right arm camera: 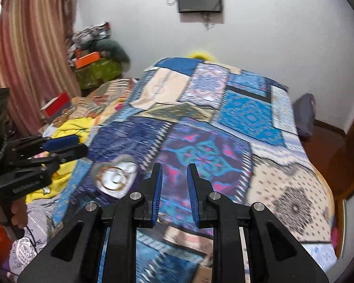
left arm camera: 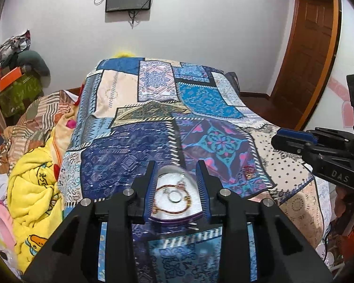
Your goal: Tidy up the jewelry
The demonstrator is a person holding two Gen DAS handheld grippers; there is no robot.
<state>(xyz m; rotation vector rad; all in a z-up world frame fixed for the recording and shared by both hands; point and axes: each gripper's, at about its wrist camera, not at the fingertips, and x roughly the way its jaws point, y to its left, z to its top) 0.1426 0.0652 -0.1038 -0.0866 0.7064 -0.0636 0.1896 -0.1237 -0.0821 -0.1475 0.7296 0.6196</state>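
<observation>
The left claw [left arm camera: 177,172] is open a little way, and nothing is pinched between its blue pads [left arm camera: 153,193]. Seen from this claw's own camera, a small dish [left arm camera: 177,214] with a purple rim shows in the gap between the two fingers, lower down on the bed cover [left arm camera: 120,155]. I cannot tell if the pads touch the dish. Inside the dish lie a thin gold and red bracelet [left arm camera: 174,210] and a ring [left arm camera: 174,196]. To the right of this claw, another small gold piece [left arm camera: 249,173] lies alone on the purple patch of the cover. The right claw [right arm camera: 174,172] is open just a small way and holds nothing; only the cover shows between its fingers. From the right claw's camera, the dish [right arm camera: 117,179] sits to the left of the claw, a bit blurry, and the left claw [right arm camera: 63,147] shows farther left. That view also shows a striped curtain [right arm camera: 30,47] far to the left, which the left claw's camera does not show clearly. The left claw's camera shows a brown door [left arm camera: 311,47] off to the right, and the right claw [left arm camera: 292,139] beside it.
</observation>
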